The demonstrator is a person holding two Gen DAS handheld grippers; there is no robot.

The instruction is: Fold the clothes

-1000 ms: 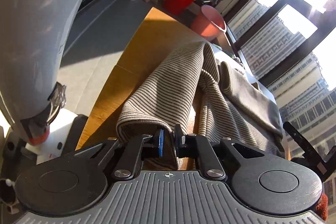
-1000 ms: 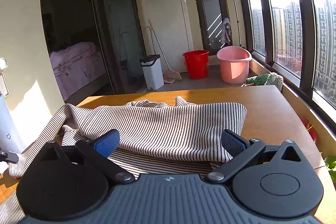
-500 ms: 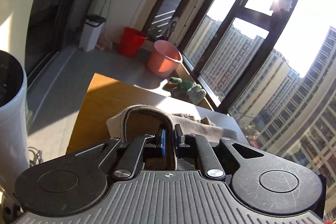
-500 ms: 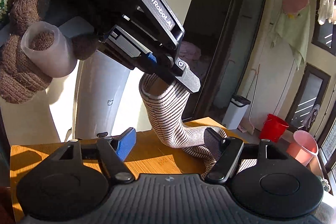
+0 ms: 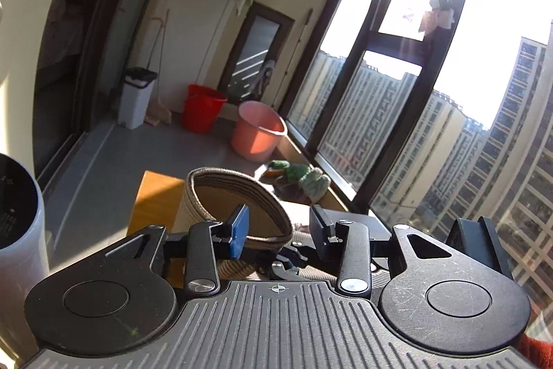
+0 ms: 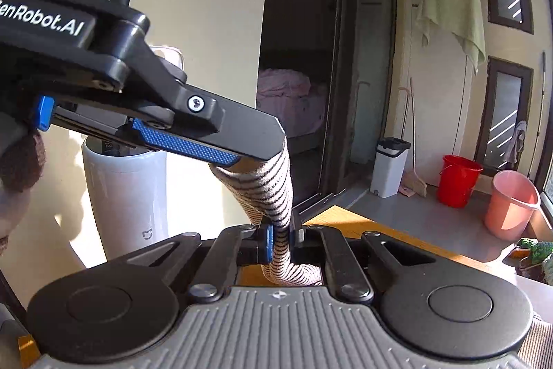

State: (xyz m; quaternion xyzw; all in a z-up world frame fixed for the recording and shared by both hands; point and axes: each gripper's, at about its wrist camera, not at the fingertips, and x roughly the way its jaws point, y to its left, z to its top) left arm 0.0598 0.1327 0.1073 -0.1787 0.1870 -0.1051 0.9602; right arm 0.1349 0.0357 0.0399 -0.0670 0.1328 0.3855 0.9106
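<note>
Two grippers, one striped sleeve (image 6: 276, 192), two buckets. The sleeve rises nearly upright above the wooden table (image 6: 397, 232). The right gripper (image 6: 281, 237) is clamped tight on it; above, the left gripper (image 5: 278, 227) stands parted, cuff looped between its fingers.

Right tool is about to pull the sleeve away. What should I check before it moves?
1. Right tool shut on the sleeve: ok.
2. Left tool open: ok.
3. Cuff free of the left tool: not ok, it hangs around one finger.
4. Sleeve untwisted between the tools: cannot tell.
5. Table below for laying it down: ok.
6. Rest of the garment lying flat: cannot tell, it is out of view.
</note>
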